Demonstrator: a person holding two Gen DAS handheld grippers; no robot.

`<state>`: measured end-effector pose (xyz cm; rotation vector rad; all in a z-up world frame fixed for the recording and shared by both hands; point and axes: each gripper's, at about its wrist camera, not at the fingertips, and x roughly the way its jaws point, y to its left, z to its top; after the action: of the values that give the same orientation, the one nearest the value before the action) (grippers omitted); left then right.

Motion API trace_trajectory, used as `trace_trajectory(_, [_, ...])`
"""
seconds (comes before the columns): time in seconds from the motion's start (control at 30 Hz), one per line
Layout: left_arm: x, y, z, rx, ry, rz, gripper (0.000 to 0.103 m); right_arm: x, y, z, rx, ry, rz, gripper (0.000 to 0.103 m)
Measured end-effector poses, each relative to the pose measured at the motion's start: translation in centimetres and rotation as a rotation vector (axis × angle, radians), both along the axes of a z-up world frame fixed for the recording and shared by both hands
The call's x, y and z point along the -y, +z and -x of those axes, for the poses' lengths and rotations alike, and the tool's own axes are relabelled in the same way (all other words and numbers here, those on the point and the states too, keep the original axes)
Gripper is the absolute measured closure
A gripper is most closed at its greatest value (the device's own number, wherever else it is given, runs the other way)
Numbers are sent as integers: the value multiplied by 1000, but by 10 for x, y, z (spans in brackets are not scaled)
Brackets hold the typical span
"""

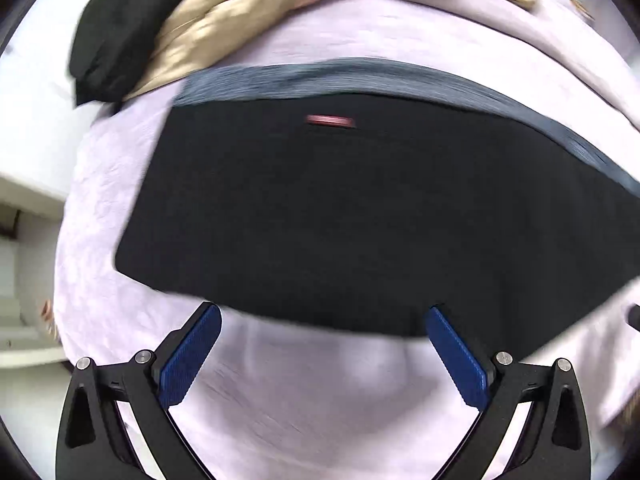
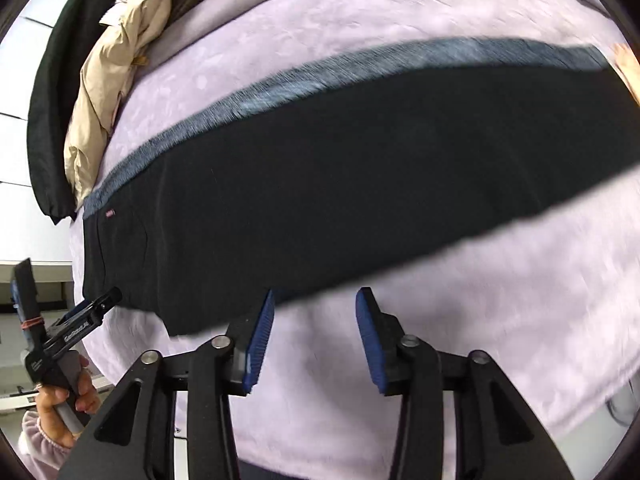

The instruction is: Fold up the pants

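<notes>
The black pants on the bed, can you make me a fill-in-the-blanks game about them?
1. The black pants lie flat on a ______ bed cover.
2. The small tag on the pants is ______.
3. Both the left gripper and the right gripper are open and hold ______.
4. The crumpled garment at the far end of the bed is ______.

Missing words: purple; red; nothing; beige
</notes>
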<state>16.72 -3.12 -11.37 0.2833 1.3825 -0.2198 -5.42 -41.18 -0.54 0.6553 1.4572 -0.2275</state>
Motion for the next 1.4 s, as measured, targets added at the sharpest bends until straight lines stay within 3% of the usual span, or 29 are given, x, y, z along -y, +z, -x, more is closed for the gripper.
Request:
trace_trajectory(0.13, [34, 23, 40, -12, -102, 36, 0, -4, 10, 25, -16, -30, 1, 46])
trace_trajectory(0.27, [73, 33, 49, -34, -170, 63, 0, -7, 19, 45, -24, -66, -1, 40])
trace_trajectory(0.43, [92, 43, 62, -21, -257, 58, 0, -12, 22, 59, -34, -130, 4, 40])
trace_trajectory(0.53, [103, 48, 81, -27, -262, 68, 0, -15, 25, 65, -31, -161, 8, 40])
trace_trajectory(0.67, [98, 49, 68, -26, -275, 77, 0, -21, 30, 67, -23, -176, 23, 40])
trace_trajectory(1.07, [110, 55, 84, -36, -315, 93, 0, -23, 40, 85, -28, -225, 45, 39])
trace_trajectory(1.4, [166, 58, 104, -37, -309, 48, 0, 24, 33, 98, -15, -225, 11, 39])
